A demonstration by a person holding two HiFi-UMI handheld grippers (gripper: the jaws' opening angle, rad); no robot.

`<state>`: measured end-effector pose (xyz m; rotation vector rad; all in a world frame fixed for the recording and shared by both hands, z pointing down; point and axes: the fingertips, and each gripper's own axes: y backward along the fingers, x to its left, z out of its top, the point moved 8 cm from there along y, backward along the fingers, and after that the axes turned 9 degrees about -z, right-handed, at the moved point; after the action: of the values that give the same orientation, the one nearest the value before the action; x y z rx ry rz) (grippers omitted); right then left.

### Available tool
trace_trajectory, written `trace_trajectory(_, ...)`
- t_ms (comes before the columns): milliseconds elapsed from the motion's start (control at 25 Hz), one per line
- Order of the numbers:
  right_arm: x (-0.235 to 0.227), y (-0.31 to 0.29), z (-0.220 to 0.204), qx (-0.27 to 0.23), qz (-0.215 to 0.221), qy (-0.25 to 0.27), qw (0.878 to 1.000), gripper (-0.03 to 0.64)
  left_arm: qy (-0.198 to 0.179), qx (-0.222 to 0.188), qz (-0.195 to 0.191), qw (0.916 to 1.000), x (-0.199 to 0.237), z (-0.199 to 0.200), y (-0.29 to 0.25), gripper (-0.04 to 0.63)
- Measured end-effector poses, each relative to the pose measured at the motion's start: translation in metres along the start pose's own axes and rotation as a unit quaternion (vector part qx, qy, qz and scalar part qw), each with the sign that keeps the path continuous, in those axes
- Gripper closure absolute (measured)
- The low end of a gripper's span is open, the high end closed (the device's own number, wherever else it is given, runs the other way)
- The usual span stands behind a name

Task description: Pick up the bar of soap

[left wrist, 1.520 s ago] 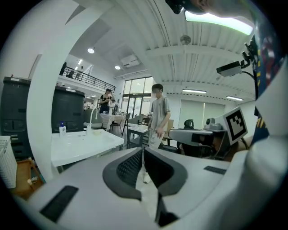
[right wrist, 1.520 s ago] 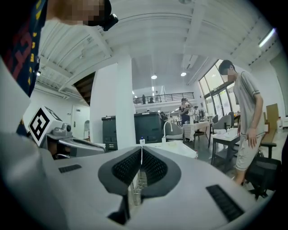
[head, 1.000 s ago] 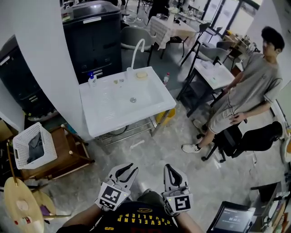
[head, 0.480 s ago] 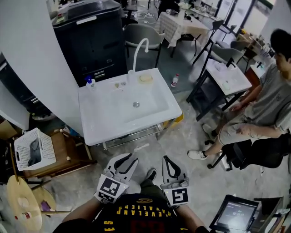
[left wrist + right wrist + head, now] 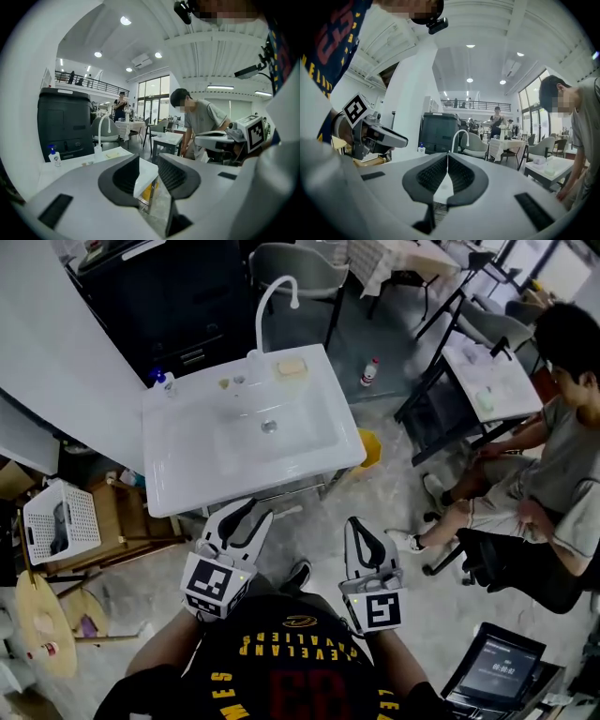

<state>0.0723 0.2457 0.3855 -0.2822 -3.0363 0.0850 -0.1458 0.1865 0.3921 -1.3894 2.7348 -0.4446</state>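
Nothing is being held yet: the pale yellow rectangular bar of soap (image 5: pixel 292 367) is lying on the white ceramic sink's (image 5: pixel 187 495) back rim, well apart from both grippers. The left gripper (image 5: pixel 251 514) has just been opening its jaws, now partly apart and empty; the right gripper (image 5: pixel 361 524) is sitting closed on nothing.

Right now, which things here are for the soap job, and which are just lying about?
For the job: bar of soap on the sink back rim; left claw, empty, jaws just been opening; right claw, shut.
Lying about: blue-capped bottle, white basket, bottle on the floor.
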Motion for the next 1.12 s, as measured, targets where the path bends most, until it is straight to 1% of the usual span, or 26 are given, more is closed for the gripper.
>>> trace_trajectory(120,-0.019,-0.015,-0.002,-0.001,0.001,-0.009,1.000,0.600,0.005,0.006,0.002,1.0000,0.002,0.005,-0.022,0.476)
trace_trajectory(240,-0.030,-0.030,-0.006,0.002,0.005,-0.013,1.000,0.600,0.003,0.014,-0.004,0.9999,0.007,0.008,-0.042,0.476)
trace_trajectory(400,-0.045,-0.051,-0.009,0.010,0.003,-0.016,1.000,0.600,-0.019,0.019,-0.012,0.9996,0.017,0.016,-0.070,0.473)
trace_trajectory(560,-0.061,-0.078,-0.014,0.011,0.000,-0.010,1.000,0.600,-0.047,0.021,-0.017,0.9985,0.038,0.025,-0.104,0.460)
trace_trajectory(760,-0.071,-0.126,-0.014,0.021,-0.003,-0.003,1.000,0.600,-0.079,0.034,-0.018,0.9962,0.087,0.034,-0.147,0.436)
trace_trajectory(1000,-0.074,-0.199,-0.007,0.035,-0.002,0.001,0.999,0.600,-0.108,0.080,-0.023,0.9906,0.161,0.039,-0.205,0.393)
trace_trajectory(1120,-0.074,-0.233,-0.009,0.053,-0.004,0.002,0.999,0.600,-0.135,0.099,-0.024,0.9856,0.194,0.041,-0.236,0.390)
